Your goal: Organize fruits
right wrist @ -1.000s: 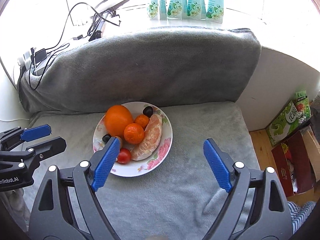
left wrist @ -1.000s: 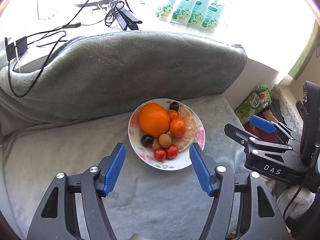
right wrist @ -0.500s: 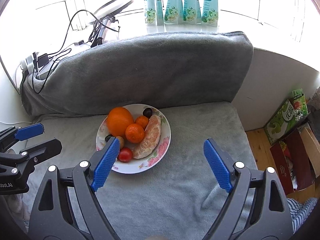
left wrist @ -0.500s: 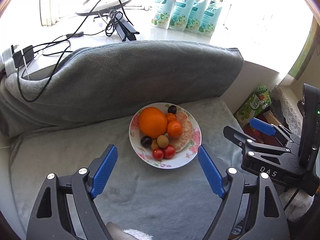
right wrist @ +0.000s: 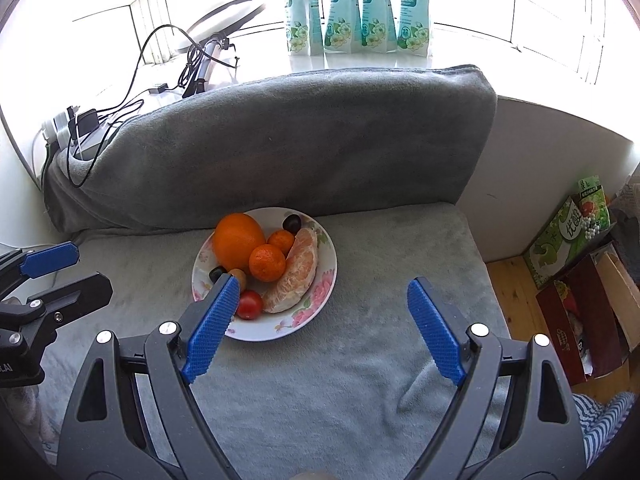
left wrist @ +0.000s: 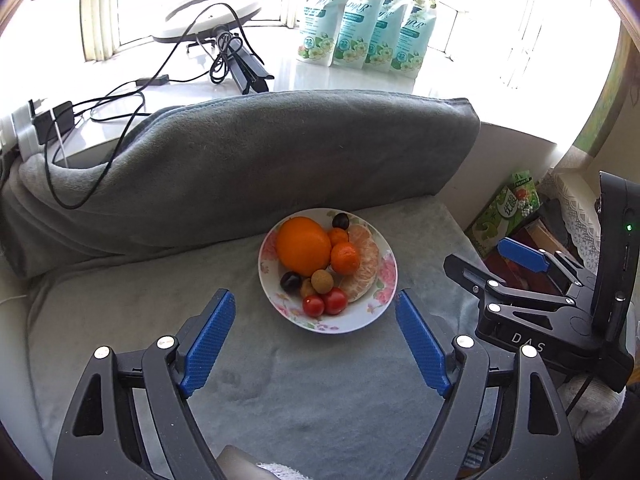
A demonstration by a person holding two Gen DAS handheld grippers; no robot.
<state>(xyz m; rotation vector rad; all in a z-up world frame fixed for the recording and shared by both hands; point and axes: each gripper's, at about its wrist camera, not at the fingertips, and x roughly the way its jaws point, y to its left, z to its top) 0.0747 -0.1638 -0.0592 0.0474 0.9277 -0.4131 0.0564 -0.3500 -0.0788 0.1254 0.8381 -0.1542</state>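
strong daylight pours in from the window (left wrist: 120, 12) far beyond the fingers (left wrist: 208, 336), blowing out the panes and the sill (right wrist: 256, 76) to near white. the grey blanket (left wrist: 280, 380) between and ahead of the fingers is evenly lit, with soft shadows close under the fruit plate (left wrist: 352, 320). both views are sharp at centre, with fisheye bending and dark vignetted corners.

Hovering with jaws spread wide and empty: right hand-held gripper (right wrist: 320, 328), above a grey blanket (right wrist: 320, 380). Sitting just ahead, a floral plate (right wrist: 316, 300) carrying a large orange (right wrist: 238, 238), two tangerines, a peeled segment (right wrist: 296, 272), a cherry tomato (right wrist: 250, 305). Showing at the left edge: left hand-held gripper (right wrist: 60, 272).
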